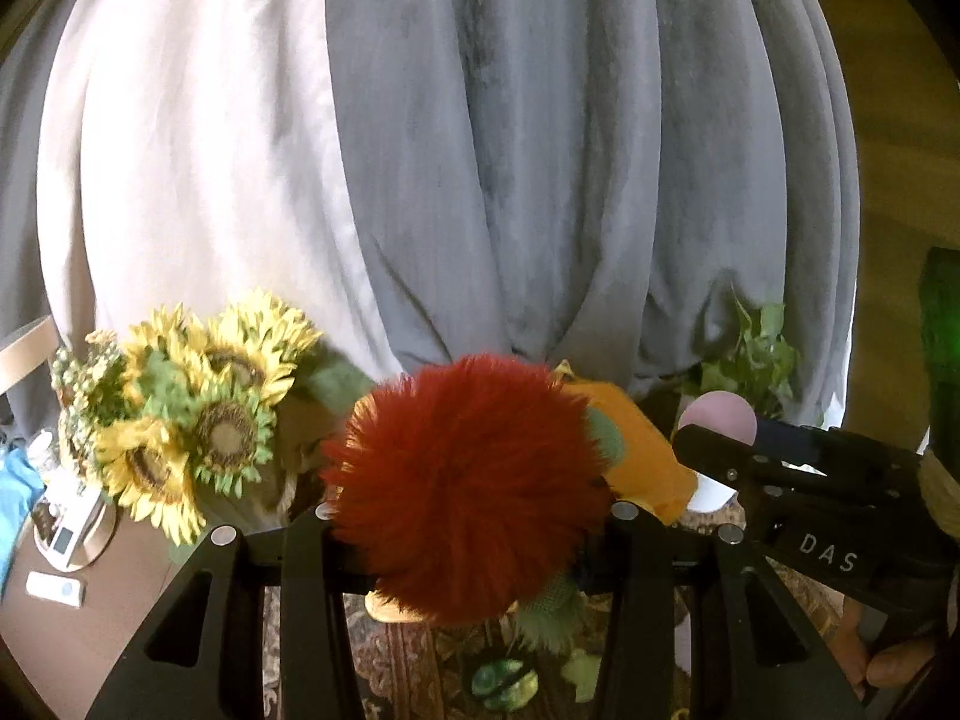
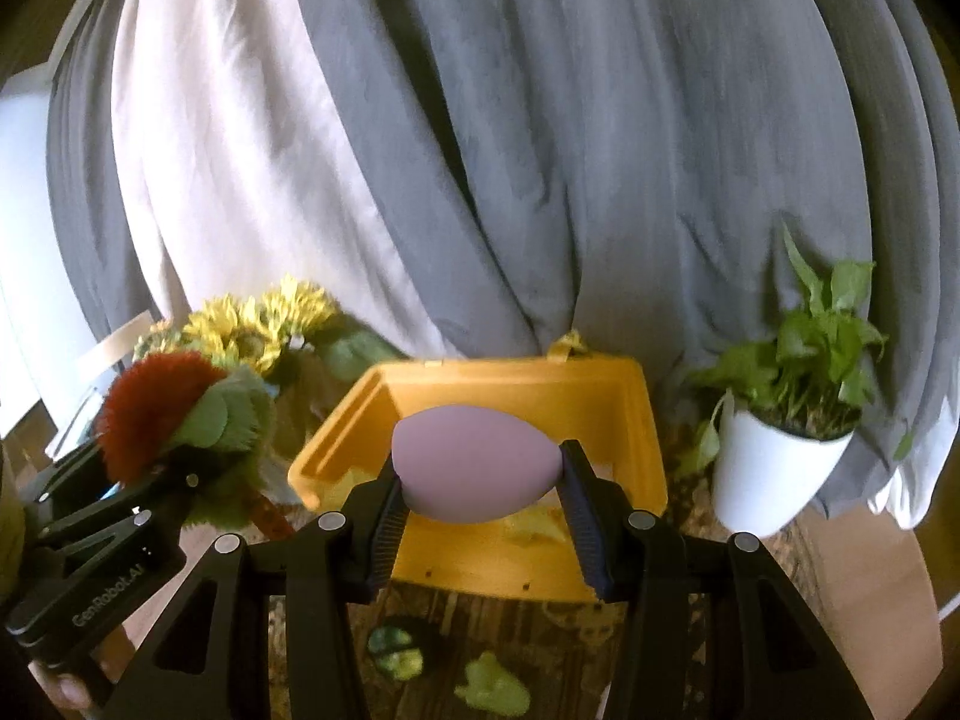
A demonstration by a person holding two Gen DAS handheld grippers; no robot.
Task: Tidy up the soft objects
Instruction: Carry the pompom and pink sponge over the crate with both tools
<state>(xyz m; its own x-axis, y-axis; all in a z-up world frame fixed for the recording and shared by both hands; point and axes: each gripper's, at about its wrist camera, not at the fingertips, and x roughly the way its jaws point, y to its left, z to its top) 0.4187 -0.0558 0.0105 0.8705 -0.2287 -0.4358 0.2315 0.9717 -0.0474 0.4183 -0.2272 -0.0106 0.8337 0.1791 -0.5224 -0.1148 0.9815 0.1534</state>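
Observation:
My left gripper [image 1: 471, 516] is shut on a fluffy red pom-pom flower [image 1: 468, 492] with green leaves, held above the table; it shows at the left of the right wrist view [image 2: 159, 402]. My right gripper [image 2: 477, 474] is shut on a lilac egg-shaped sponge [image 2: 477, 462], held just in front of an open yellow box [image 2: 651, 462]. In the left wrist view the right gripper [image 1: 708, 444] and the sponge [image 1: 717, 414] sit to the right, with the box [image 1: 648, 450] behind the pom-pom. A yellow soft piece [image 2: 534, 525] lies inside the box.
Sunflowers [image 1: 198, 408] stand at the left. A potted plant in a white pot [image 2: 774, 468] stands at the right. Green soft pieces [image 2: 396, 648] [image 2: 495, 684] lie on the patterned cloth below the grippers. Grey and white curtains [image 2: 540, 150] hang behind. Small white devices [image 1: 57, 588] lie on the brown table at left.

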